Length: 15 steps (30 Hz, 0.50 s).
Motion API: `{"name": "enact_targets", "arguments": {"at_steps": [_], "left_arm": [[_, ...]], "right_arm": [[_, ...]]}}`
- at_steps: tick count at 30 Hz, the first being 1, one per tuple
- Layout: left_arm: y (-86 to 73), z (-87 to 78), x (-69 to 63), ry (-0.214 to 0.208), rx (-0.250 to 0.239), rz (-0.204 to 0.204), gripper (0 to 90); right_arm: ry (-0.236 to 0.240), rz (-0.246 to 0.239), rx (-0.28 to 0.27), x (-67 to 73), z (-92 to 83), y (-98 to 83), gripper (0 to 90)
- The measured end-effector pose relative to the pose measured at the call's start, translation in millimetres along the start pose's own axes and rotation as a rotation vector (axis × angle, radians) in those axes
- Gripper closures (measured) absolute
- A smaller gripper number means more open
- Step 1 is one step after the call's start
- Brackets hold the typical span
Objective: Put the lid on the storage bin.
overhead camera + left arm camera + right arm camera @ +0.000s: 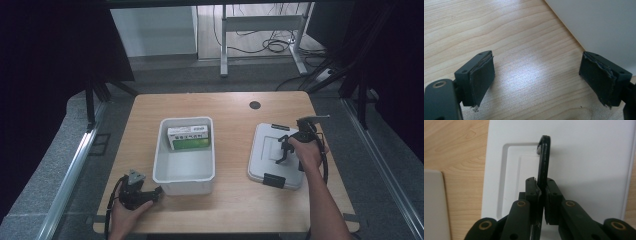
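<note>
Right tongs [543,195] are clamped on the black handle [543,160] of the white lid [272,152] lying near the tabletop's right edge, left tongs [536,77] spread apart beside the open bin [184,177] holding a green box [189,137], so closing it looks undone.

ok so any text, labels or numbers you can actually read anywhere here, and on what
Green and white box in the white bin: printed lines on its white upper band, too small and blurred to read.
Grey lid, whose black handle the right gripper clamps: no text seen.
Left gripper, open over the wooden table: no markings seen.
Nothing can be quoted.
</note>
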<state>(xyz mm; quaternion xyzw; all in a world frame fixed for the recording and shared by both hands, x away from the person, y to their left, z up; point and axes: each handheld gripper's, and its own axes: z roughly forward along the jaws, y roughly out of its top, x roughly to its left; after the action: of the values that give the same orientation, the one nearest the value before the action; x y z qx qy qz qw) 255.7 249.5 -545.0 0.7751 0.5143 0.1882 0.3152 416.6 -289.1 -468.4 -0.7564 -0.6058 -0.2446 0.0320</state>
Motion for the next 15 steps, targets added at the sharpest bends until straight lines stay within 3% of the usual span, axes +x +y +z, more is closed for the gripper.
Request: {"name": "enact_targets", "arguments": {"at_steps": [6, 15], "left_arm": [[0.1, 0.1, 0.0, 0.0, 0.0, 0.0, 13.0], [0.1, 0.0, 0.1, 0.0, 0.0, 0.0, 13.0]], "right_arm": [[0.004, 0.075, -0.016, -2.3, -2.0, -1.7, 85.0], [0.031, 0.077, -0.031, -0.6, -16.6, -2.4, 84.9]]}}
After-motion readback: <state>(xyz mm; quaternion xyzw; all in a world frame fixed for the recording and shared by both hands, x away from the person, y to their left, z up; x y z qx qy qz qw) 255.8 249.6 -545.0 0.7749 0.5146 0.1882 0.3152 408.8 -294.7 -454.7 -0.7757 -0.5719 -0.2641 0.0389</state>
